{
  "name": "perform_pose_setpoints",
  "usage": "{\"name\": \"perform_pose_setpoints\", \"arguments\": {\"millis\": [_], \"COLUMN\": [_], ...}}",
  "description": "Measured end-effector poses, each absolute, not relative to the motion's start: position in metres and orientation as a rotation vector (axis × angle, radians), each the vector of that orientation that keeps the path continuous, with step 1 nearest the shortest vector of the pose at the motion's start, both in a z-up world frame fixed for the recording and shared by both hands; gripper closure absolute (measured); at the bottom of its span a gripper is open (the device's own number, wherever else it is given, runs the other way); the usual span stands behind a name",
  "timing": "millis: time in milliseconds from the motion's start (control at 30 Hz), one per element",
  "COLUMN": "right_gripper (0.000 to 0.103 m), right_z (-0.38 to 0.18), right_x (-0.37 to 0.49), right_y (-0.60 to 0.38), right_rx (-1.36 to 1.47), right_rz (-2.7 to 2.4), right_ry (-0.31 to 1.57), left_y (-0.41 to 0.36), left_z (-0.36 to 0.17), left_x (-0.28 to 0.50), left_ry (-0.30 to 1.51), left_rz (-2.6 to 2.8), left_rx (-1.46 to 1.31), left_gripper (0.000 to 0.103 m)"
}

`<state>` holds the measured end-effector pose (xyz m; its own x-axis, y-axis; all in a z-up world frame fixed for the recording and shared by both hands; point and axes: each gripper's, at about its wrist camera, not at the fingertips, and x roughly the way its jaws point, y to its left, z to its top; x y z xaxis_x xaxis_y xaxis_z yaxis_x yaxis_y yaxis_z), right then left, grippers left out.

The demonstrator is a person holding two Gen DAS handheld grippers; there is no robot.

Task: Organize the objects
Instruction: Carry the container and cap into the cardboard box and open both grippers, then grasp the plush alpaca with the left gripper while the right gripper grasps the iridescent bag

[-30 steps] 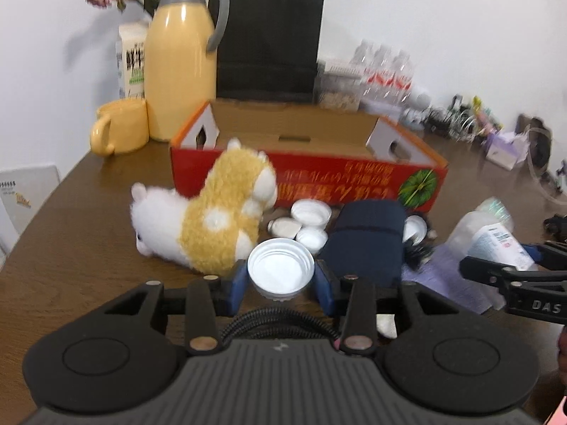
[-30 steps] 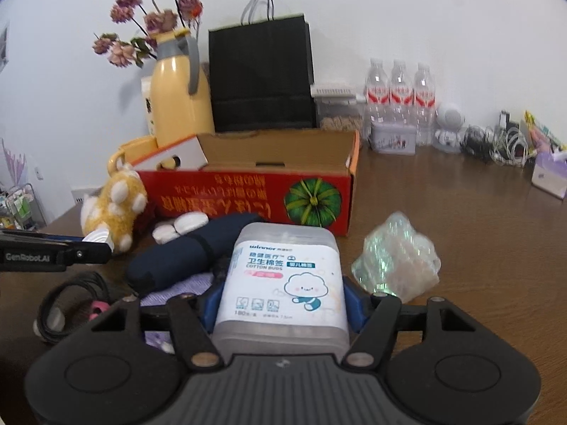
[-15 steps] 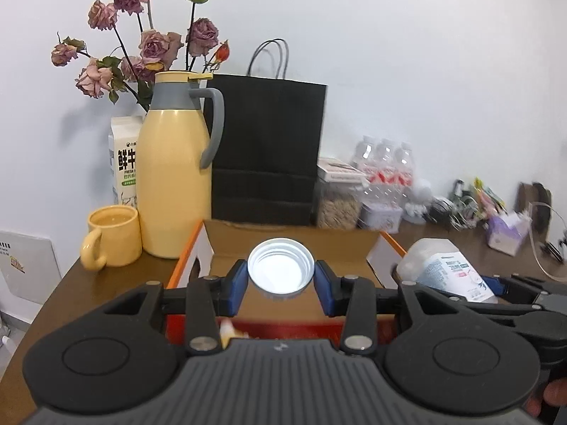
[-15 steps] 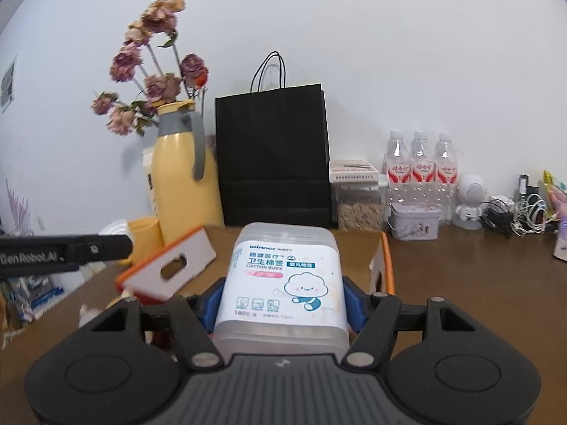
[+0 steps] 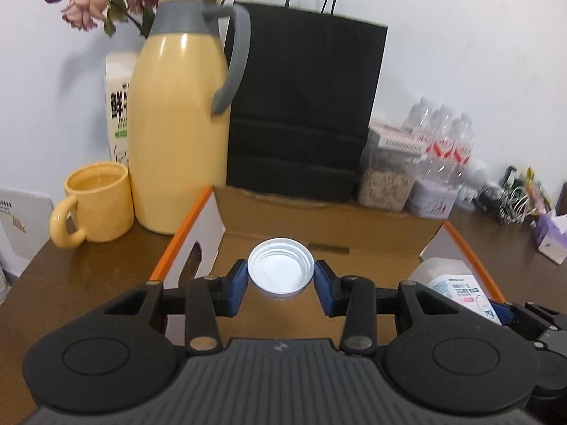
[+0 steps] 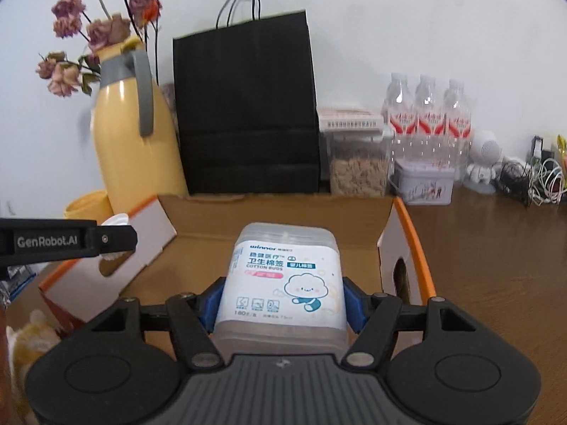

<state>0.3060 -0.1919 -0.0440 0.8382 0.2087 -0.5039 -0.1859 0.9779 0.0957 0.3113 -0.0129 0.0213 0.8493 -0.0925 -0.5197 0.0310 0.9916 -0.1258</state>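
Observation:
My left gripper (image 5: 280, 279) is shut on a white round lid (image 5: 280, 272), held above the open cardboard box (image 5: 319, 226) with the orange rim. A clear cotton swab box (image 6: 287, 279) with a white label sits between the blue pads of my right gripper (image 6: 281, 301), which is shut on it over the same cardboard box (image 6: 276, 212). The swab box (image 5: 457, 288) and the right gripper also show at the right edge of the left wrist view. One finger of the left gripper, with the lid (image 6: 115, 220) behind it, crosses the left side of the right wrist view.
Behind the box stand a yellow thermos jug (image 5: 177, 124), a yellow mug (image 5: 95, 209), a milk carton (image 5: 118, 106), a black paper bag (image 5: 304, 106), a cereal container (image 6: 358, 156), water bottles (image 6: 425, 113) and a tin (image 6: 423, 186). A plush toy (image 6: 28, 340) lies low left; cables (image 6: 531, 177) at right.
Both grippers rose from over the cluttered table and moved forward over the cardboard box, each keeping its object. The plush toy and dark pouch dropped out of the left view.

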Motion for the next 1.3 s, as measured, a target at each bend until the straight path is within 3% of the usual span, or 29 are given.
{"name": "perform_pose_setpoints", "arguments": {"millis": [67,133,167,200,833,1300], "right_gripper": [0.029,0.000,0.000,0.000,0.000,0.000], "right_z": [-0.047,-0.047,-0.046,-0.045,0.015,-0.003], "right_x": [0.305,0.301,0.298,0.296,0.218,0.133], "right_y": [-0.191,-0.191,-0.191,-0.192,-0.223,-0.272], "right_rx": [0.038,0.034,0.033,0.034,0.057,0.016], "right_rz": [0.203,0.197,0.196,0.195,0.211,0.152], "right_ry": [0.543,0.533,0.523,0.515,0.311,0.373], "left_y": [-0.014,-0.016,-0.018,-0.020,-0.008,0.029], "left_z": [0.018,0.017,0.018,0.018,0.070,0.058], "left_x": [0.311,0.310,0.308,0.306,0.245,0.157], "left_ry": [0.563,0.564,0.557,0.545,0.406,0.446], "left_rz": [-0.065,-0.061,-0.055,-0.047,-0.039,0.004], "left_rx": [-0.106,-0.094,-0.085,-0.077,-0.092,-0.089], "left_gripper": [0.054,0.013,0.002,0.000,0.000,0.000]}}
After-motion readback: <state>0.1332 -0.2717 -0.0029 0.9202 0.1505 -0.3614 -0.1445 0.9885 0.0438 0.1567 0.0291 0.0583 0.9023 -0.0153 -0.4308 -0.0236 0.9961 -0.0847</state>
